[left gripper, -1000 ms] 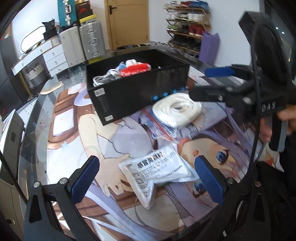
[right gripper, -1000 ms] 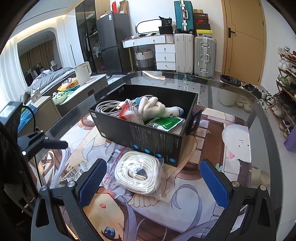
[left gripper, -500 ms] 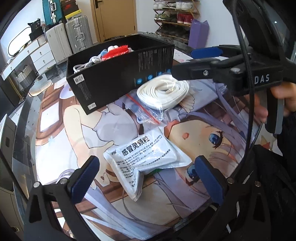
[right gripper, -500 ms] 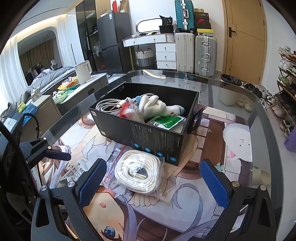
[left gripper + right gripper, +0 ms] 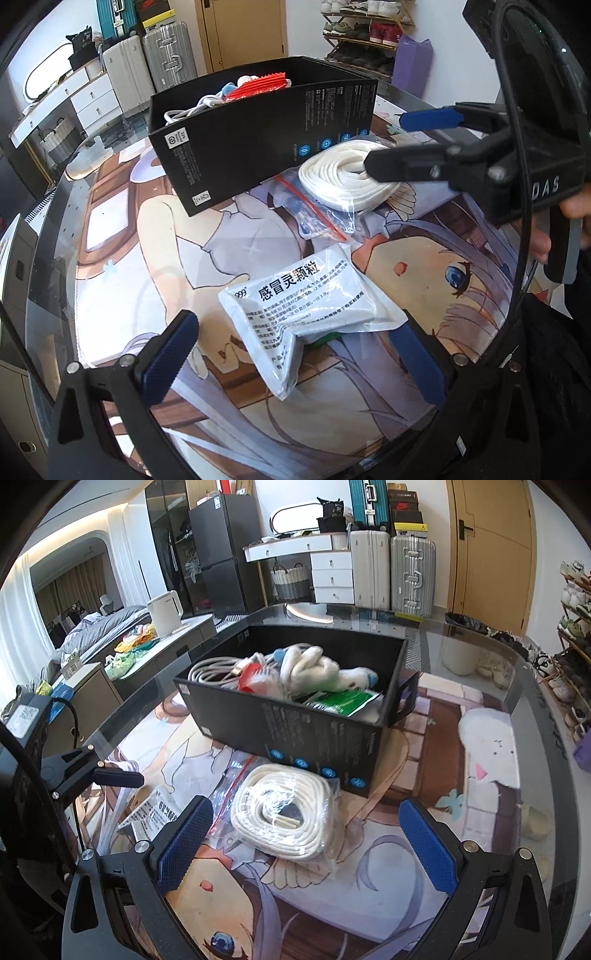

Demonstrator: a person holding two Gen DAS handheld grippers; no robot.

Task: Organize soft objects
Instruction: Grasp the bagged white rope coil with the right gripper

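Counter (image 5: 535, 716): glass top over an anime-print mat; suitcases and a shoe rack behind.
Black box (image 5: 295, 723): on the mat, holding a white cable, plush toy and green packet.
Bagged white cord (image 5: 284, 812): on the mat, just in front of the box.
Medicine sachet (image 5: 306, 306): flat on the mat, near the cord.
Left claw (image 5: 295, 354): wide, empty, fingers either side of the sachet.
Right claw (image 5: 306, 845): wide, empty, over the cord.
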